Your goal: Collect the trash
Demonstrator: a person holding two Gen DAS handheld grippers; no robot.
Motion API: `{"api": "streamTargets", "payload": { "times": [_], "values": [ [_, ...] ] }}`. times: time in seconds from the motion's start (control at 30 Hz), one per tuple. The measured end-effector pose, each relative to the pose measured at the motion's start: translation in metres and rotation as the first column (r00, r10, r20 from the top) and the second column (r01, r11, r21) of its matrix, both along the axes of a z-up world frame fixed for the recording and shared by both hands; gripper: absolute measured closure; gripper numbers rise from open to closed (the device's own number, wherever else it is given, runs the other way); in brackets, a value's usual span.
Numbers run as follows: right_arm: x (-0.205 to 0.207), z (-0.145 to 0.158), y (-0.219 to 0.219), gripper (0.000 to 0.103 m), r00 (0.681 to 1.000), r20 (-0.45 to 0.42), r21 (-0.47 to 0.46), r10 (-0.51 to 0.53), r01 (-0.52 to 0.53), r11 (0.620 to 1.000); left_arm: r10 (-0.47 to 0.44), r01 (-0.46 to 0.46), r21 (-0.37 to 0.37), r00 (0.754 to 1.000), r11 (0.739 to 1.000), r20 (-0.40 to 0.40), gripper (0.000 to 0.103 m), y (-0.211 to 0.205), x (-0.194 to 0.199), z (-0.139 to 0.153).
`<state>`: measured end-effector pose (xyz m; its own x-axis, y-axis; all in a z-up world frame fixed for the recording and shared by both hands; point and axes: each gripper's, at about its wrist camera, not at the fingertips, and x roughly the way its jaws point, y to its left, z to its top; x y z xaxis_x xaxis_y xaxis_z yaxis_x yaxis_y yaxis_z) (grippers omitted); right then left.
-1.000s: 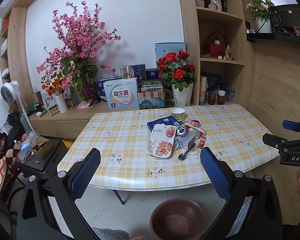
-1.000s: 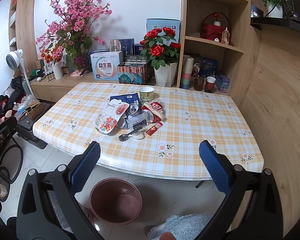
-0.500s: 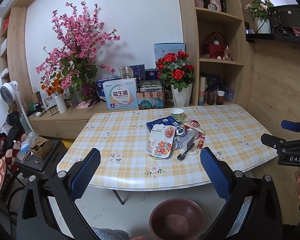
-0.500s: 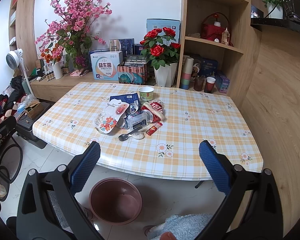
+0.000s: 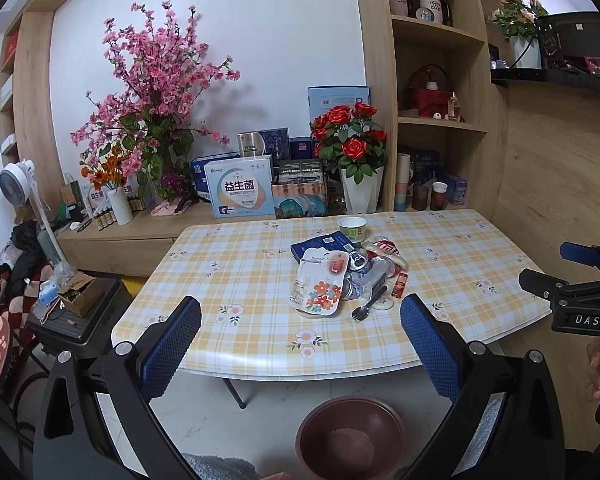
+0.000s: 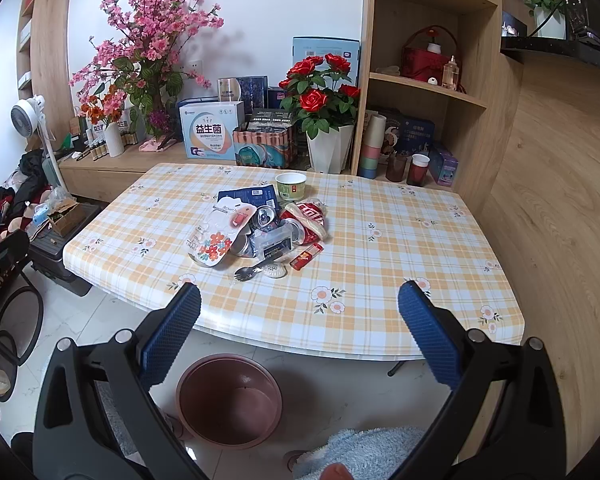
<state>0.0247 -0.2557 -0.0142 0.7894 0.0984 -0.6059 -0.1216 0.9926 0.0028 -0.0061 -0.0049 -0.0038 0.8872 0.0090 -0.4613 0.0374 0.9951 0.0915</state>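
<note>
A pile of trash lies mid-table: a flowered white package [image 5: 319, 282] [image 6: 216, 232], a blue packet [image 5: 320, 245], crushed cans [image 6: 268, 216], a clear plastic box [image 6: 274, 240], a red wrapper [image 6: 306, 257], a black spoon [image 5: 366, 306] [image 6: 252, 270] and a paper cup [image 5: 353, 227] [image 6: 291, 186]. A brown bin [image 5: 350, 436] [image 6: 229, 400] stands on the floor below the table's near edge. My left gripper [image 5: 300, 340] is open and empty, short of the table. My right gripper [image 6: 299, 332] is open and empty, also short of the table; it shows at the right edge of the left wrist view [image 5: 572, 284].
The checked table [image 5: 240, 264] [image 6: 400, 240] backs onto a wooden sideboard with boxes, a pink blossom vase [image 5: 152, 92] and a rose pot [image 6: 324, 120]. Shelves [image 6: 424, 84] stand at the right. A fan [image 5: 18, 182], bags and boxes crowd the floor at left.
Both views have shifted only very slightly; the trash pile, bin and both open grippers stay as they were.
</note>
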Motion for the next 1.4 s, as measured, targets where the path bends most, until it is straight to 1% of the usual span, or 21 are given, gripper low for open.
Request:
{"api": "streamTargets", "payload": {
  "times": [0.63, 0.87, 1.07, 1.17, 1.23, 1.3, 1.4],
  "values": [
    [-0.001, 0.001, -0.002, 0.006, 1.000, 0.000, -0.006, 0.001, -0.001, 1.000, -0.002, 0.002, -0.007, 1.000, 1.000, -0.004, 0.005, 0.000, 0.000, -0.001],
    [-0.001, -0.001, -0.008, 0.006, 1.000, 0.005, -0.015, -0.003, 0.003, 1.000, -0.019, 0.019, -0.038, 1.000, 0.999, 0.001, 0.005, 0.000, -0.004, -0.003],
    [0.000, -0.003, -0.010, 0.006, 1.000, 0.011, -0.027, -0.009, 0.009, 1.000, 0.003, -0.003, -0.063, 1.000, 0.998, 0.014, 0.005, 0.005, 0.000, -0.003],
    [0.003, -0.008, -0.011, 0.006, 1.000, 0.005, -0.010, -0.002, 0.002, 1.000, 0.008, -0.008, -0.104, 1.000, 0.995, 0.000, 0.005, 0.011, 0.005, -0.010],
    [0.006, -0.013, -0.011, 0.006, 1.000, -0.004, -0.002, 0.017, -0.017, 1.000, 0.028, -0.029, -0.107, 0.999, 0.994, -0.015, 0.005, 0.014, 0.011, -0.018],
    [0.012, -0.025, -0.015, 0.006, 1.000, -0.010, -0.018, 0.014, -0.015, 1.000, 0.036, -0.037, -0.112, 0.999, 0.993, -0.017, 0.005, 0.017, 0.017, -0.030],
    [0.024, -0.047, -0.018, 0.006, 1.000, -0.028, -0.036, 0.010, -0.011, 0.999, 0.038, -0.041, -0.149, 0.999, 0.988, -0.025, 0.005, 0.022, 0.029, -0.058]
  ]
}}
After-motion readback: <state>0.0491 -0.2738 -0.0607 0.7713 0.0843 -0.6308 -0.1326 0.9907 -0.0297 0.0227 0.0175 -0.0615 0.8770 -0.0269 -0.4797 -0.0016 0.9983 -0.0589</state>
